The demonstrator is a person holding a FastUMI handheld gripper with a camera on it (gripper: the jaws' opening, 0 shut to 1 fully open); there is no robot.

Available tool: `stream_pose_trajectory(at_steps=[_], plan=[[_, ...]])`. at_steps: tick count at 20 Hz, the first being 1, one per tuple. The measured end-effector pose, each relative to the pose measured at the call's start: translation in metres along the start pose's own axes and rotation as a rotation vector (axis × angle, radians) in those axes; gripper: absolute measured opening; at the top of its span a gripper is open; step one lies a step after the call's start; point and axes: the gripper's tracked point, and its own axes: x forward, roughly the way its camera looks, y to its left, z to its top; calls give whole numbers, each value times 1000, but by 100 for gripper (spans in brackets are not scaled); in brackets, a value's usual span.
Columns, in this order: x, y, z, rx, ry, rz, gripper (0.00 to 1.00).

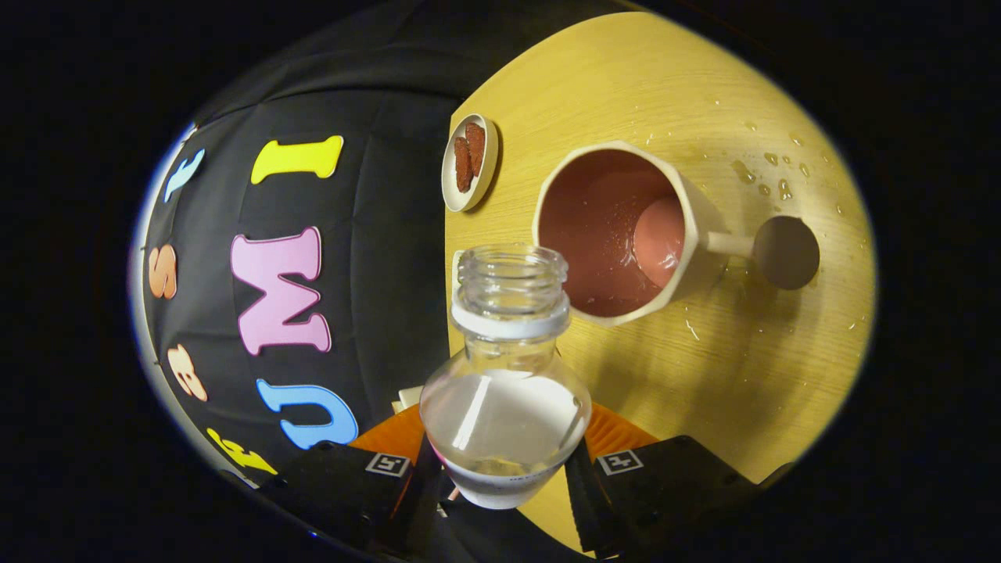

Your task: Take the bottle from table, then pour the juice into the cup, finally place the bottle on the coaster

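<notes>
Now the gripper (507, 477) clamps one bottle (507, 391); one cup (626, 234) mid-table (704, 375), one coaster (469, 163) at its edge.

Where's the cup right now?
In the gripper view, the cup sits on the wooden table, just beyond the mouth of the bottle held in the tool.

Light wood-grain tabletop (704, 375), warm yellowish light, water droplets scattered across far part (clustered beyond cup handle). Black cloth booth wall (391, 195) meets tabletop edge; soft shadows fall on wood.
</notes>
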Motion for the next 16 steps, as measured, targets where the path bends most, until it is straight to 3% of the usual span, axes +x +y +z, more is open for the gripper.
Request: stream_pose_trajectory(at_steps=[11, 16], plan=[[6, 17, 4, 298, -9, 47, 71], [6, 22, 8, 375, -18, 45, 72]])
